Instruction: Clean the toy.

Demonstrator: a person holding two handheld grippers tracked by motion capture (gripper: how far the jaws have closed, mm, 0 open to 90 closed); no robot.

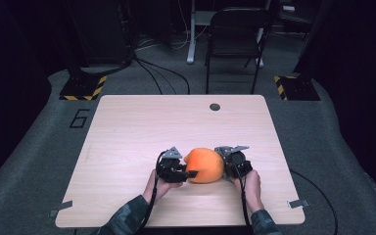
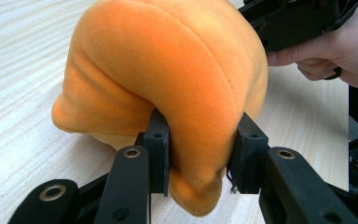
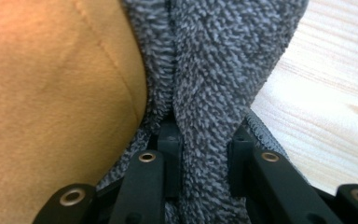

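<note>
left gripper (image 2: 198, 154) pinches a fold of the one orange plush (image 2: 168, 79); right gripper (image 3: 205, 158) clamps its grey fleece part (image 3: 214, 70); plush sits mid-front on table (image 1: 127, 122), between two hands; one chair (image 1: 235, 34) beyond, well apart

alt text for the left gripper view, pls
The left gripper pinches a fold of an orange plush item between its two black jaws, the plush resting on a light wooden table. At upper right, the person's other hand holds the second gripper against the plush's far side.
</note>
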